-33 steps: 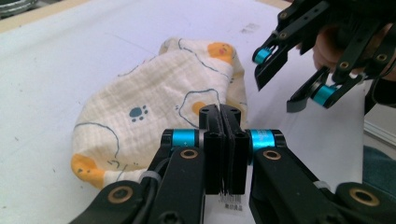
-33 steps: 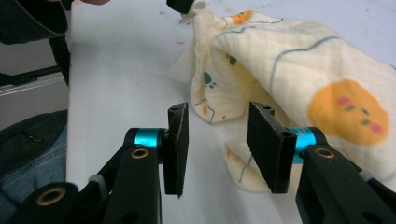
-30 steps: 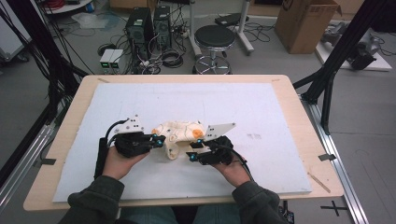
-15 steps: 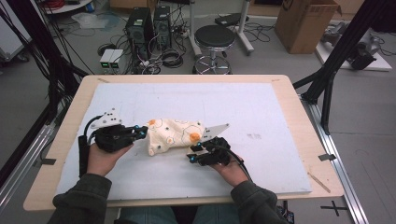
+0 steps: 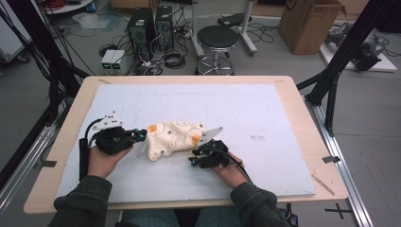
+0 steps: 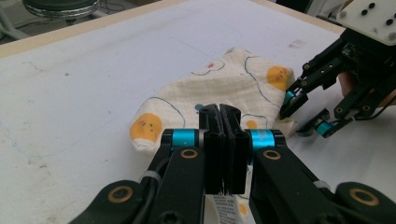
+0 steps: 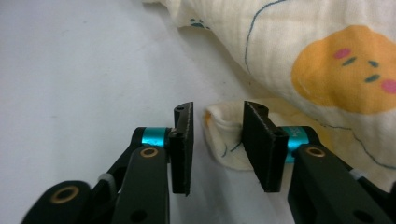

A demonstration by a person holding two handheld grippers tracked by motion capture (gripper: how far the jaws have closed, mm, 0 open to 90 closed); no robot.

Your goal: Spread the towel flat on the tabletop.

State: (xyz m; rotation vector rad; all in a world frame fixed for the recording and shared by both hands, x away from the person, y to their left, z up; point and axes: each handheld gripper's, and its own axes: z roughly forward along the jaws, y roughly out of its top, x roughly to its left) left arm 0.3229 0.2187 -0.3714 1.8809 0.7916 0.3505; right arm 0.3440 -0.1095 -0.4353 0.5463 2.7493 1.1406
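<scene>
A cream cloth [image 5: 172, 139] printed with orange faces lies crumpled on the white mat [image 5: 265, 104]. My left gripper [image 5: 143, 136] is at its left edge. In the left gripper view the jaws [image 6: 219, 112] are pressed together, and the cloth's edge and a white label [image 6: 225, 205] come out beneath them. My right gripper [image 5: 193, 157] is at the cloth's near right corner. Its jaws [image 7: 217, 116] have just been closing and stand apart around a folded cloth corner [image 7: 224, 135], with a gap at the left pad [image 7: 183, 140]. The left gripper view shows the right gripper [image 6: 303, 116] too.
The mat covers a wooden table [image 5: 302, 109]. A grey three-cornered plate [image 5: 210, 135] rides on the right gripper beside the cloth. Beyond the table are a round stool [image 5: 217, 38], computer towers [image 5: 151, 23] and a cardboard box [image 5: 309, 23].
My left gripper has moved left, off the top of the cloth to its left edge, and the cloth has spread out leftwards. The right gripper has kept its place by the near right corner.
</scene>
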